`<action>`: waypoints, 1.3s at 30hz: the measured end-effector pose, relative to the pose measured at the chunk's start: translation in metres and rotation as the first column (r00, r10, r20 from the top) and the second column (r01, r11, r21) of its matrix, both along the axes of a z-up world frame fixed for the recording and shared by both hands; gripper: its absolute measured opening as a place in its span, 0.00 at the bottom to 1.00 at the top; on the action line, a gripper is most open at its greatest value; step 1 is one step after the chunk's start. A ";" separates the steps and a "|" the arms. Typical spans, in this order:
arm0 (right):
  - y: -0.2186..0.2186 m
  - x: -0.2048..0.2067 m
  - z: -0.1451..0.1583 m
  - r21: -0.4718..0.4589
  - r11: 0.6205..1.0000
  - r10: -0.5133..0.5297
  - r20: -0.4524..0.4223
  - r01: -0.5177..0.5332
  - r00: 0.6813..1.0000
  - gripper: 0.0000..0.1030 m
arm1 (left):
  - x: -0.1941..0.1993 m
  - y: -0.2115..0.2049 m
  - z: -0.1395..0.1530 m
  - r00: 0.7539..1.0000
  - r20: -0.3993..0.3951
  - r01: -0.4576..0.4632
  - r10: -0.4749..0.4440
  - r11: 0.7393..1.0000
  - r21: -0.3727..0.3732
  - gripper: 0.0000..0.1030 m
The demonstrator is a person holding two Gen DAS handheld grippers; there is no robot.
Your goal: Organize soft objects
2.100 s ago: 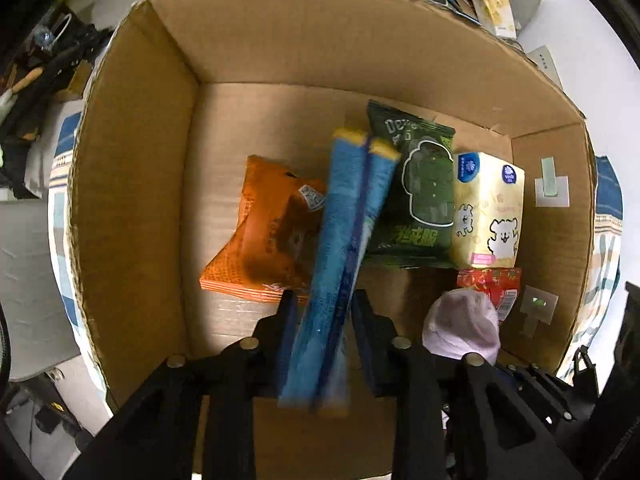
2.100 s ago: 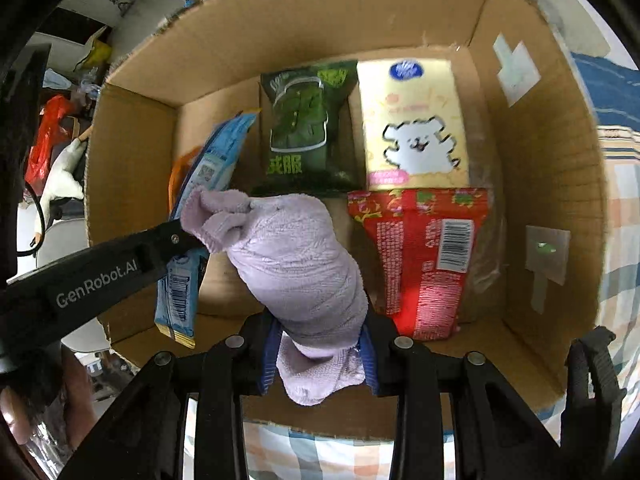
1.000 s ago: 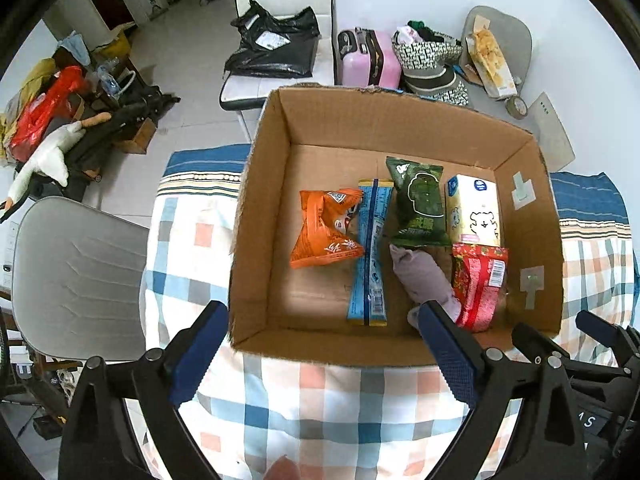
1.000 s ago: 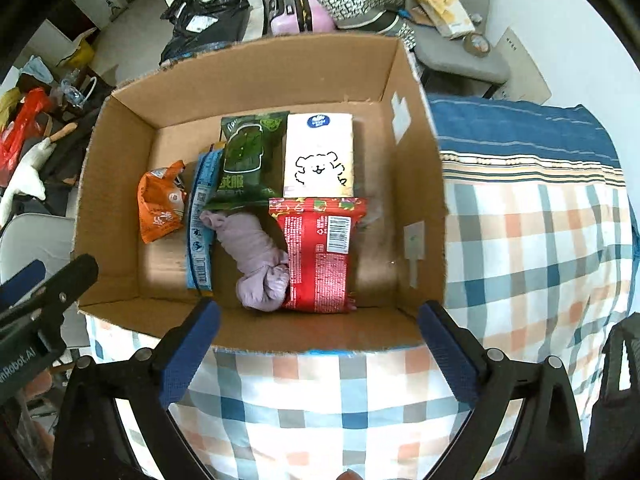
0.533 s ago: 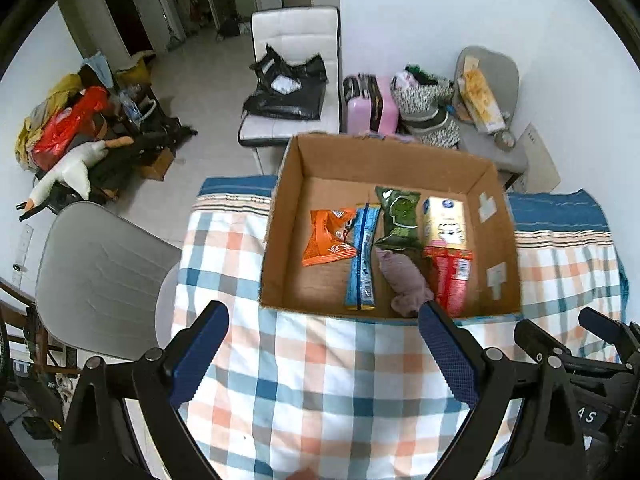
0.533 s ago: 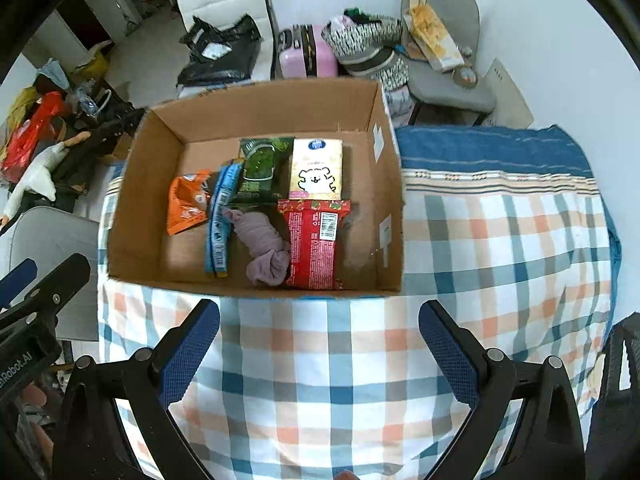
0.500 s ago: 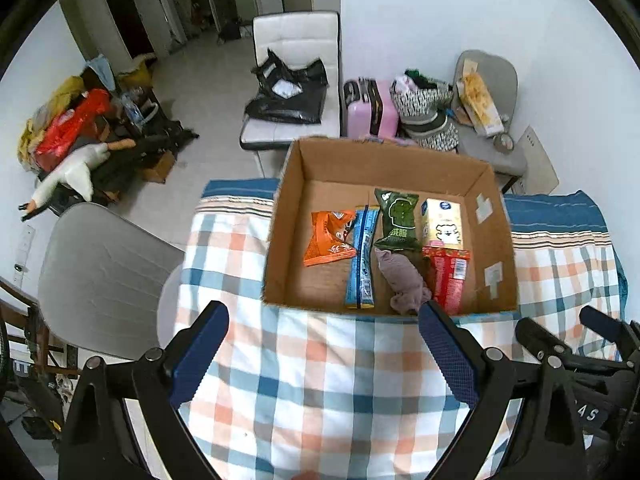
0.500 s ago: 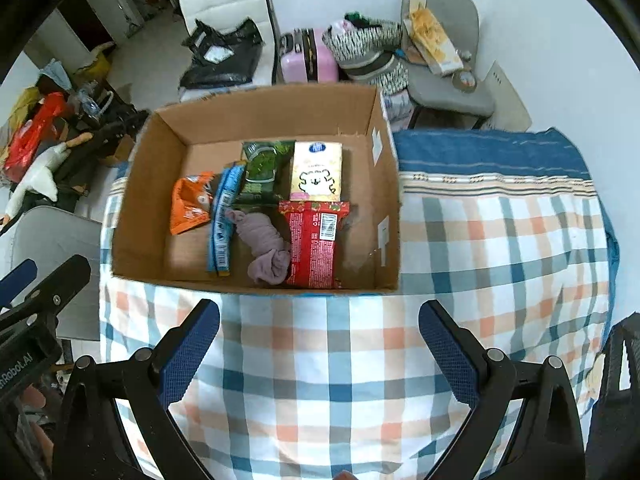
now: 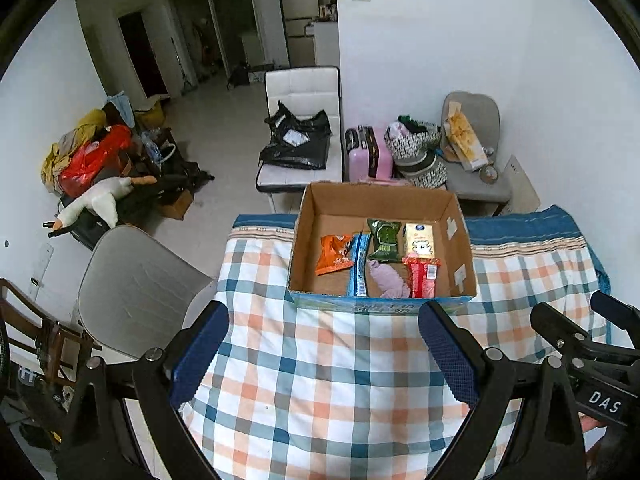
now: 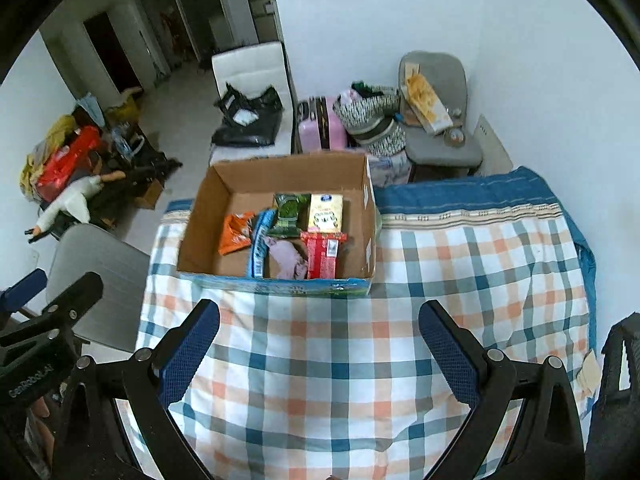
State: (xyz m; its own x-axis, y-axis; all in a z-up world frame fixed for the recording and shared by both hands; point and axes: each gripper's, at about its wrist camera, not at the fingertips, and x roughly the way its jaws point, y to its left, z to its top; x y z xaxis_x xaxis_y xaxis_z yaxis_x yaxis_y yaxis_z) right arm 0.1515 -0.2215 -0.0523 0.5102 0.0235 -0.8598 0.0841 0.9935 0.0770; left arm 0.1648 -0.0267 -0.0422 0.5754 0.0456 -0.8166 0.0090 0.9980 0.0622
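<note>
- Both tongs stand wide apart and hold nothing: the left tongs (image 9: 322, 354) and the right tongs (image 10: 318, 354) hover above the checked blue, orange and white cloth (image 9: 320, 380) that covers the bench, well back from the open brown cardboard box (image 9: 460, 240).
- Nearest the tongs inside the box lie a crumpled lilac cloth bundle (image 9: 386, 278) with a long blue packet (image 9: 359, 266) to its left and a red snack packet (image 9: 422, 276) to its right.
- Farther back sit an orange snack bag (image 9: 334, 254), a dark green packet (image 9: 384, 238) and a cream tissue pack with a bear drawing (image 9: 419, 238).
- Nothing loose shows on the cloth, so the sorting looks about done to me.
- One risk: the box sits close to the bench's far edge, so a careless push from either pair of tongs could shove it off.
- Another: the lilac bundle is limp, and reaching in again could drag it across the packets.
- Beyond the bench stand a white chair (image 9: 300, 96), a pink suitcase (image 9: 368, 154) and a grey chair (image 9: 472, 152).
</note>
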 end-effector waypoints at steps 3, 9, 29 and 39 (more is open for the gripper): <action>-0.001 -0.017 0.020 0.006 1.000 0.003 0.034 -0.003 0.999 0.98 | -0.011 0.000 0.012 1.000 0.019 -0.001 0.002 1.000 -0.012 0.94; 0.001 -0.044 0.050 0.003 1.000 0.019 0.072 -0.020 0.997 0.98 | -0.035 0.001 0.035 0.998 0.057 0.008 -0.006 0.999 -0.039 0.94; 0.008 -0.076 0.099 -0.029 0.999 0.025 0.148 -0.021 0.989 0.98 | -0.050 0.005 0.055 0.995 0.097 0.020 -0.015 0.999 -0.051 0.94; 0.006 -0.073 0.100 -0.038 0.999 0.027 0.153 -0.021 0.988 0.98 | -0.048 0.006 0.053 0.995 0.097 0.020 -0.014 0.998 -0.056 0.94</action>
